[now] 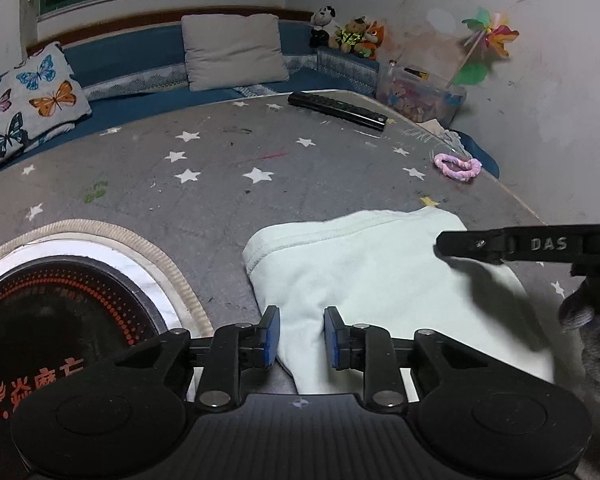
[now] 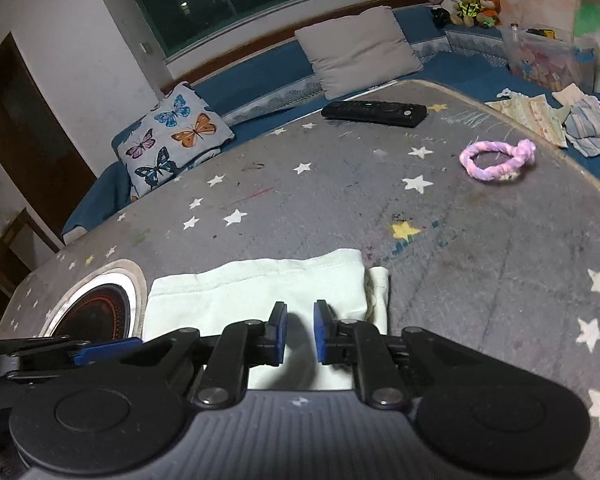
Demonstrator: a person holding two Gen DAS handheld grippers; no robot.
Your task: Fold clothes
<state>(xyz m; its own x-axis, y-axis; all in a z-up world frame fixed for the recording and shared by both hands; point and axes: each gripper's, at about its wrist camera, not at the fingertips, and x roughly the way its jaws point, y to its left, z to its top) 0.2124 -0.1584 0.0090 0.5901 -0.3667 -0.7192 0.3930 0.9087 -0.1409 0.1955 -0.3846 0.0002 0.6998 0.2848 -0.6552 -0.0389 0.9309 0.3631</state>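
A pale mint garment [image 1: 364, 276] lies folded on the grey star-patterned table [image 1: 220, 168]; it also shows in the right wrist view [image 2: 268, 292]. My left gripper [image 1: 302, 336] is open, its blue pads on either side of the garment's near edge, holding nothing. My right gripper [image 2: 300, 332] is open a little above the garment's near right part, empty. The right gripper's arm [image 1: 532, 245] reaches in from the right over the cloth in the left wrist view. The left gripper's finger [image 2: 100, 349] shows at the lower left of the right wrist view.
A round induction cooktop [image 1: 56, 320] is set in the table at the left. A black remote [image 1: 336, 109] and a pink braided ring [image 1: 458, 168] lie farther back. Cushions [image 1: 232, 50], plush toys [image 1: 348, 32] and a toy box [image 1: 420, 96] line the blue bench behind.
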